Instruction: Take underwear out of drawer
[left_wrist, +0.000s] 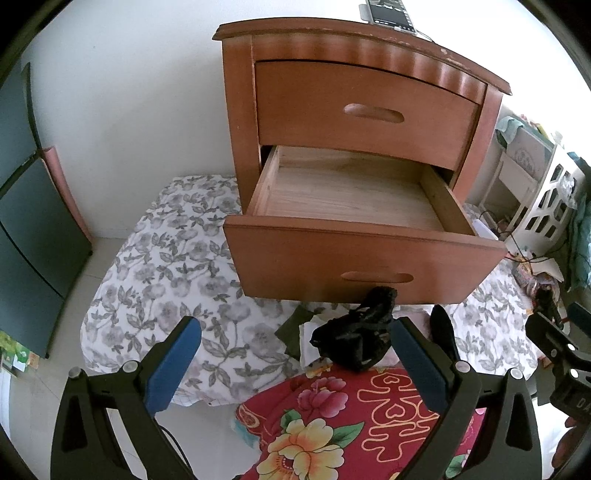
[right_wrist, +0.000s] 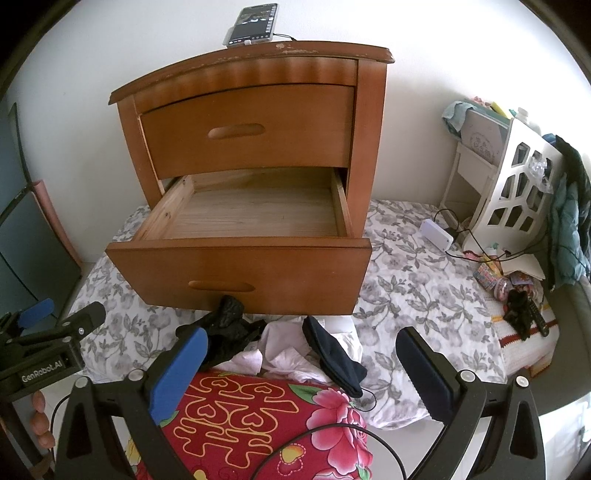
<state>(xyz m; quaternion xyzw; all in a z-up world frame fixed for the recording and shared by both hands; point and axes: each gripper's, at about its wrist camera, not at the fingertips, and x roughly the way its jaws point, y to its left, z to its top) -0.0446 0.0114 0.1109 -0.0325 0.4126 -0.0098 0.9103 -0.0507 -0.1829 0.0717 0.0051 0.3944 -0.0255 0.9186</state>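
Both the left gripper (left_wrist: 295, 354) and right gripper (right_wrist: 301, 363) gape open, black underwear (left_wrist: 360, 338) lying at twelve o'clock below the bare lower drawer (left_wrist: 351, 195).

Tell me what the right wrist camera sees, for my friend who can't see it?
A wooden nightstand has its bottom drawer pulled open and empty. Black underwear, white clothes and a dark sock lie piled on the flowery sheet in front, between the open right tool.
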